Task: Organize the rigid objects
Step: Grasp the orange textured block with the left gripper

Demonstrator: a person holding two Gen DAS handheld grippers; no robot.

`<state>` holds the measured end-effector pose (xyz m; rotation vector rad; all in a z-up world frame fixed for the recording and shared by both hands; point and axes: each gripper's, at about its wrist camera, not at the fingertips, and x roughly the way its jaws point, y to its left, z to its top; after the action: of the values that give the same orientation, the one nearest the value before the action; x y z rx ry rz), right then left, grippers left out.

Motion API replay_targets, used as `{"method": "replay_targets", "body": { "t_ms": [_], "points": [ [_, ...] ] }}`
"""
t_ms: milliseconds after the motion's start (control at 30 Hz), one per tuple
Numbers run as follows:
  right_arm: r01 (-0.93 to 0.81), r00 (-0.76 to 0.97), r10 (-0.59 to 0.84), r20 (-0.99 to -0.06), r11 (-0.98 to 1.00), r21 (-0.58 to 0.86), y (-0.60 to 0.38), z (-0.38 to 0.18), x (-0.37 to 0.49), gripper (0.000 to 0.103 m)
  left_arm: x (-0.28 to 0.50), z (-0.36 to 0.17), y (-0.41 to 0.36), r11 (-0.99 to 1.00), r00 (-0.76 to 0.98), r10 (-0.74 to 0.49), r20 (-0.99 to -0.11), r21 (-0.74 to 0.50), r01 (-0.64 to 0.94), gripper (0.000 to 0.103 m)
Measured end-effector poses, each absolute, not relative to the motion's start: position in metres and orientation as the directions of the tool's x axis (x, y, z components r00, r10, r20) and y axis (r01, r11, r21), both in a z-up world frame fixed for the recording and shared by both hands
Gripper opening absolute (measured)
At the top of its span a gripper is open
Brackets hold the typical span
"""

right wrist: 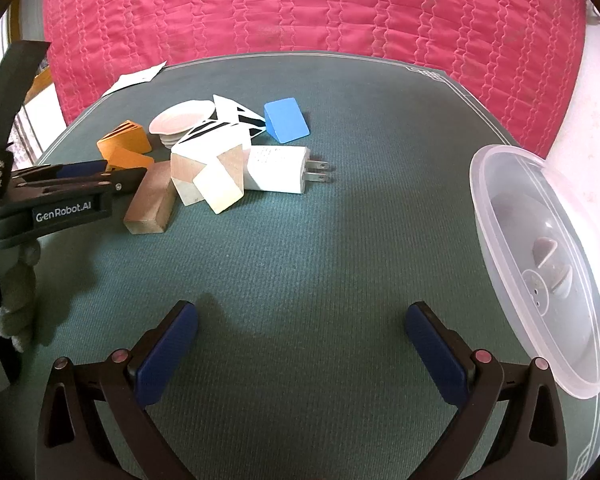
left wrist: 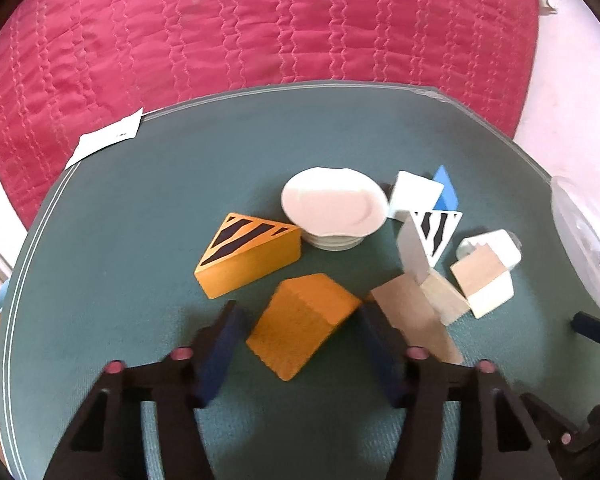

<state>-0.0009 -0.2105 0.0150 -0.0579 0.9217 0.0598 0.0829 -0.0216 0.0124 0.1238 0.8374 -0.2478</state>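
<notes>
Left gripper (left wrist: 298,310) is down around the plain orange wedge (left wrist: 304,324), one jaw on each side. It's blurry there, so I honestly can't tell if the pads are squeezing it or just sitting close. Right gripper (right wrist: 300,316) is spread wide over bare green worktop (right wrist: 300,248) with nothing between the jaws.

Crowding the wedge: a brown wooden block (left wrist: 416,320) lies right against my right-hand jaw, and a second orange wedge with black stripes (left wrist: 248,252) sits just past the left one. So that's two orange wedges in all.

Behind those is a small stack of white plates (left wrist: 332,204). I only see the top one properly and can't count the rest. Next to it is the jumble: a white wedge with black zebra stripes (left wrist: 436,232), one blue wedge (right wrist: 286,120), a couple of pale wood-and-white cubes (right wrist: 216,176) leaning on each other, and one white charger plug (right wrist: 276,174) with its two prongs pointing right. From the right wrist view there might be a second striped white piece in there, but they overlap too much to say.

Off to the right, well apart from the pile, is a clear plastic tub (right wrist: 540,260), cut off by the frame edge, with something murky inside. At the far-left corner is a paper slip (left wrist: 108,140), and beyond the worktop a red quilt (left wrist: 260,20).
</notes>
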Motion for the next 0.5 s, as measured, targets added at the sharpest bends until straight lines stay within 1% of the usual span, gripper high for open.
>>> {"method": "replay_targets", "body": {
  "t_ms": [67, 167, 267, 500],
  "points": [
    [-0.077, 0.603, 0.027, -0.797, 0.997, -0.025, -0.210, 0.015, -0.001, 0.103, 0.080, 0.013, -0.021, 0.963, 0.646, -0.173, -0.743, 0.010, 0.270, 0.044],
    [-0.077, 0.603, 0.026, -0.798, 0.997, -0.026, -0.210, 0.014, -0.001, 0.103, 0.078, 0.013, -0.019, 0.962, 0.646, -0.189, -0.739, -0.008, 0.272, 0.038],
    [-0.082, 0.597, 0.026, -0.801, 0.996, -0.029, -0.210, 0.014, -0.001, 0.103, 0.073, 0.014, -0.018, 0.964, 0.647, -0.199, -0.736, -0.028, 0.265, 0.037],
    [-0.133, 0.556, 0.045, -0.830, 0.991, -0.035, -0.213, 0.014, 0.006, 0.103, 0.064, 0.013, -0.021, 0.965, 0.650, -0.185, -0.737, -0.009, 0.264, 0.037]
  ]
}}
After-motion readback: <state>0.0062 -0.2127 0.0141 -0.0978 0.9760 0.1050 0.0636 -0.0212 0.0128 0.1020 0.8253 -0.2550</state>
